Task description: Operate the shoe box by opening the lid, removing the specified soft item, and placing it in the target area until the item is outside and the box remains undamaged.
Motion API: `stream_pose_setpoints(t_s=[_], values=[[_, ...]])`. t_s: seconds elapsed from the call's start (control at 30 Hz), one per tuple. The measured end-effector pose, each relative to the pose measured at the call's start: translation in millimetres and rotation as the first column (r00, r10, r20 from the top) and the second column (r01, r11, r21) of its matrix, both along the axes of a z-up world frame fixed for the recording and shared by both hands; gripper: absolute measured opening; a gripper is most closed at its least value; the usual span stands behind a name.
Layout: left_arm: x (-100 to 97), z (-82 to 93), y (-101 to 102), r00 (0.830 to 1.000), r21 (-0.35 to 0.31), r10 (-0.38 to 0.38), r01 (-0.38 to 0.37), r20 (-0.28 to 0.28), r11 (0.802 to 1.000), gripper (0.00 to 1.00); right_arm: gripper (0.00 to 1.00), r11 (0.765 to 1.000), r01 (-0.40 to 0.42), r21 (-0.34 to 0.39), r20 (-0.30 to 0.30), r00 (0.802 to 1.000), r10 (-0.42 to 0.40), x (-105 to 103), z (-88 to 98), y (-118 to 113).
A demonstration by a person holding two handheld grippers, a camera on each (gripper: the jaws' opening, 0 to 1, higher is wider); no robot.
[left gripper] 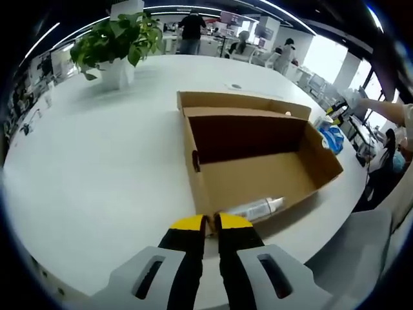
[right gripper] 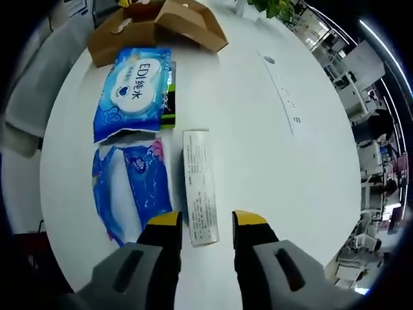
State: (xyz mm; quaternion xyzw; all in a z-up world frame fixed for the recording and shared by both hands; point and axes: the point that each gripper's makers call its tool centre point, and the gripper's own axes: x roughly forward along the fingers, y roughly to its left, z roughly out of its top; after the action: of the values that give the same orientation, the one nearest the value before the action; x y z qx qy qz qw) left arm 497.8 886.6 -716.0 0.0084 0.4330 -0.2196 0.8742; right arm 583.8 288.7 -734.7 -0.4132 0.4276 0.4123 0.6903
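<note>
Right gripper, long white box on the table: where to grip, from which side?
Grip the long white box across its narrow width at the near end, coming straight down from above. It lies flat, lengthwise along the right gripper, whose open jaws already straddle that end. The blue pouch lies close along one long side, so keep that jaw tight to the box edge.
</note>
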Motion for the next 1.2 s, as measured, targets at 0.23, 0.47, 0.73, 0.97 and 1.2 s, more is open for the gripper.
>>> stream_pose_setpoints(t_s=[0.23,0.47,0.73,0.97,1.2], values=[[6.2,7.2,-2,0.997,0.039,-0.052,0.05,0.057,0.998,0.07,0.44,0.977,0.157,0.142,0.045,0.985,-0.165,-5,22.6,19],[9.8,17.2,-10,0.987,0.068,-0.135,0.129,0.091,0.989,0.13,0.53,0.949,0.224,0.223,0.066,0.968,-0.244,-17,45.9,32],[9.2,23.5,-16,0.963,0.118,-0.255,0.244,0.084,0.963,0.21,0.64,0.914,0.282,0.291,0.065,0.948,-0.312,-39,62.6,47],[11.6,31.2,-28,0.92,0.151,-0.386,0.373,0.07,0.916,0.26,0.74,0.885,0.332,0.328,0.056,0.928,-0.369,-62,71.8,61],[16.4,33.8,-44,0.855,0.166,-0.517,0.505,0.037,0.847,0.3,0.88,0.852,0.373,0.367,0.056,0.905,-0.421,-86,77.6,76]])
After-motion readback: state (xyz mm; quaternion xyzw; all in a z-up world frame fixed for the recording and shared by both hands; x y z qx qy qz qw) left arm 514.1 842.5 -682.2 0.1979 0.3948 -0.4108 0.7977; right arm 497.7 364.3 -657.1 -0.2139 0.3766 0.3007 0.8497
